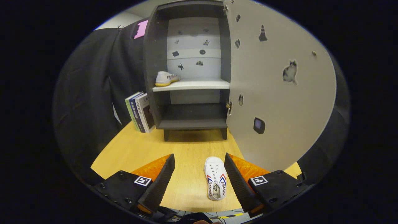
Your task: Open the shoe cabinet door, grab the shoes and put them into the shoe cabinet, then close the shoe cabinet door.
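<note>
The dark shoe cabinet [152,62] stands on the wooden table with its pale door [279,93] swung wide open to the right. One white shoe [166,78] with a yellowish sole rests on the left end of the white middle shelf [199,84]. A second white shoe [215,177] with red and blue stripes lies flat on the table between my fingers, close to the right finger, toe pointing toward the cabinet. My gripper [199,177] is open and neither finger touches the shoe.
A few books [140,112] stand upright against the cabinet's left side. Black cloth hangs behind and to the left. The open door reaches out over the table's right part, close to my right finger. The table's front edge [192,209] lies just under the fingers.
</note>
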The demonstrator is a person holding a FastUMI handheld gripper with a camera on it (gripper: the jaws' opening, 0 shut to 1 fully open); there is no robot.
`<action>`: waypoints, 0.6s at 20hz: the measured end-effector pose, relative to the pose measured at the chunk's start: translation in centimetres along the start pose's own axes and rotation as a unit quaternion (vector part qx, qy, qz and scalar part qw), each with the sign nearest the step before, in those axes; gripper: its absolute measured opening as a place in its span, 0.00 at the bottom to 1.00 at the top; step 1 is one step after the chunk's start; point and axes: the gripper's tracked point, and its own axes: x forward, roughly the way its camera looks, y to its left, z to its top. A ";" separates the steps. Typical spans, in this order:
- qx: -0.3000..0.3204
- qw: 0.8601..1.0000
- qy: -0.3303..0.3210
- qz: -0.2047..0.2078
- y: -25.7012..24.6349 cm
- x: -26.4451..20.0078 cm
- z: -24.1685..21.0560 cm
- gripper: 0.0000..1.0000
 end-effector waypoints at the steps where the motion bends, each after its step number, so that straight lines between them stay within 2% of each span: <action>1: -0.005 1.000 0.011 0.007 0.0 1.3 -1.0 0.99; 3: -0.014 0.999 0.044 0.018 -0.1 4.2 -3.3 0.99; 6: 0.003 0.994 0.103 0.029 -0.3 7.8 -7.3 0.99; 9: -0.003 0.988 0.154 0.014 -1.7 11.3 -10.9 0.99; 12: -0.008 0.983 0.180 0.016 -2.3 13.2 -12.7 0.99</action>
